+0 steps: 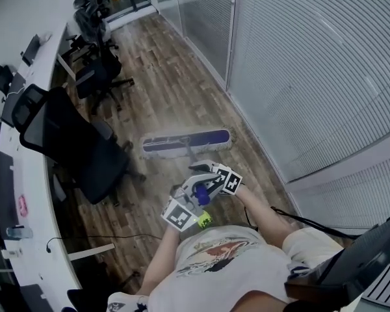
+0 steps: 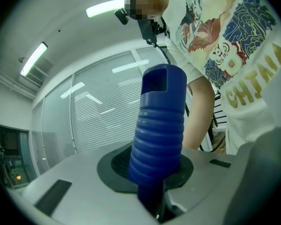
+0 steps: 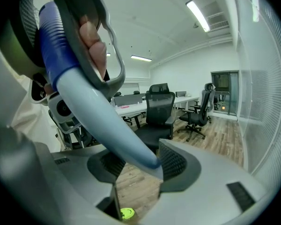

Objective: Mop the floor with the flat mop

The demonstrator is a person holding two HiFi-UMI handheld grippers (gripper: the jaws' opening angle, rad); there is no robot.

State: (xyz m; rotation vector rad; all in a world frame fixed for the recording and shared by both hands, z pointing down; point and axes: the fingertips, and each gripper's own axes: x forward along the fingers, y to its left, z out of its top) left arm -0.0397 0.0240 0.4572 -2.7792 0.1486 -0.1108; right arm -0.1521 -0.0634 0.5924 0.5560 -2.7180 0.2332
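The flat mop's head (image 1: 186,142), white-fringed with a blue top, lies flat on the wood floor ahead of me. Its pole rises back to both grippers in front of my chest. My left gripper (image 1: 194,205) is shut on the ribbed blue grip (image 2: 159,130) at the pole's top end, where its jaws (image 2: 152,175) press the grip from both sides. My right gripper (image 1: 211,176) sits just below it, shut on the pale blue-grey pole (image 3: 105,118), which runs between the dark pads (image 3: 175,165). The pole's lower stretch is hidden behind the grippers in the head view.
A black office chair (image 1: 75,145) stands left of the mop head, with more chairs (image 1: 97,67) farther back along a long white desk (image 1: 26,194). A glass wall with blinds (image 1: 299,77) runs down the right. A black cable (image 1: 312,223) lies near my right side.
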